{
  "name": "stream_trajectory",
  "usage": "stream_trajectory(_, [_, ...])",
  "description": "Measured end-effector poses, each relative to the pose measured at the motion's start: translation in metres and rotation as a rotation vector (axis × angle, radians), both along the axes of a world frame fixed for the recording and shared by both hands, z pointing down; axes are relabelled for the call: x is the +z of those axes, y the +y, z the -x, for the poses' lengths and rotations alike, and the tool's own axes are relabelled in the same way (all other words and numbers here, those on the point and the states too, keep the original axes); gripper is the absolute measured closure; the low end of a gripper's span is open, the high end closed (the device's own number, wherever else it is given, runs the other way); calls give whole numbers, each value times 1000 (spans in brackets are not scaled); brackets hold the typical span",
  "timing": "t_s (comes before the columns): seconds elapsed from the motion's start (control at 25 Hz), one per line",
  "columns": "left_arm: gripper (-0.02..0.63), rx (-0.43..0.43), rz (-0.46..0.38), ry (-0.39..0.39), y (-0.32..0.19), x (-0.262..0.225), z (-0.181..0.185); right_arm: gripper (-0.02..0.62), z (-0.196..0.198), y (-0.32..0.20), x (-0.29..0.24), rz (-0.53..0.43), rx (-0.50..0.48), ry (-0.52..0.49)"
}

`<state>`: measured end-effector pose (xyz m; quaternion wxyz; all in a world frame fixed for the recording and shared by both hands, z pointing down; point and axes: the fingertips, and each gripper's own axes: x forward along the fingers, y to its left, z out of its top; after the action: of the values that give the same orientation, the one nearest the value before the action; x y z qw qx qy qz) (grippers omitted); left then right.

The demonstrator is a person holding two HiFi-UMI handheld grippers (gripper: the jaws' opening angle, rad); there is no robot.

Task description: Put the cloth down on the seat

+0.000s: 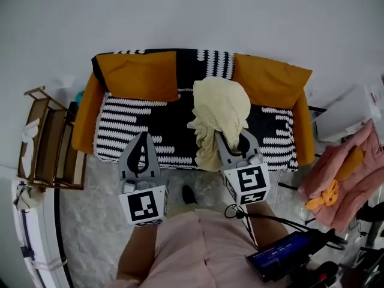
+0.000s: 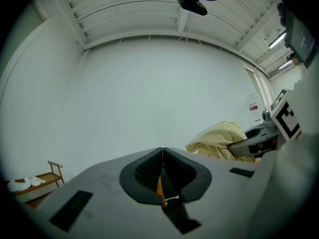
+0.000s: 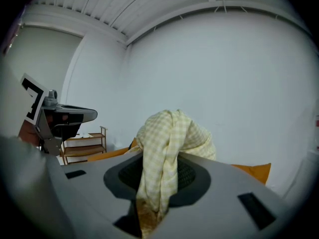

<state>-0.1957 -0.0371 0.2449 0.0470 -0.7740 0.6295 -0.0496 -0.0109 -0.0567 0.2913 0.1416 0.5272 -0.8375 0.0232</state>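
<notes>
We had the yellow checked cloth point(image 1: 221, 110) clamped in our right claw point(image 1: 234, 138), bunched up over the jaws. At mid-frame it covered part of the right half of the striped sofa seat point(image 1: 144, 128). Our left claw point(image 1: 142, 135), at lower left, had its jaws pressed together on nothing. The seat lay straight ahead of and below the right claw, so we judged the coming move to be forward and down.
</notes>
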Motion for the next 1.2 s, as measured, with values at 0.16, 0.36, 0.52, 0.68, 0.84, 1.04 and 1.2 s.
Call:
stream_trajectory(0.16, [595,22,-15,21,-36,-9,11,489,13,-31,-14,-31,17,11])
stream_trajectory(0.36, [595,44,-42,8,-65,-10,19,489,14,-57,-18,-52,50,12])
stream_trajectory(0.52, [595,51,-32,10,-82,-7,21,488,14,-75,-19,-62,65,11])
stream_trajectory(0.68, [595,63,-31,-9,-98,-4,20,488,12,-91,-15,-54,73,10])
stream_trajectory(0.84, [595,66,-7,-23,-122,5,15,488,8,-114,-3,-28,74,10])
stream_trajectory(1.04, [595,69,51,-25,-153,24,4,488,2,-141,23,43,65,11])
stream_trajectory(1.2, [595,75,95,-12,-183,42,-10,488,-3,-168,46,94,58,13])
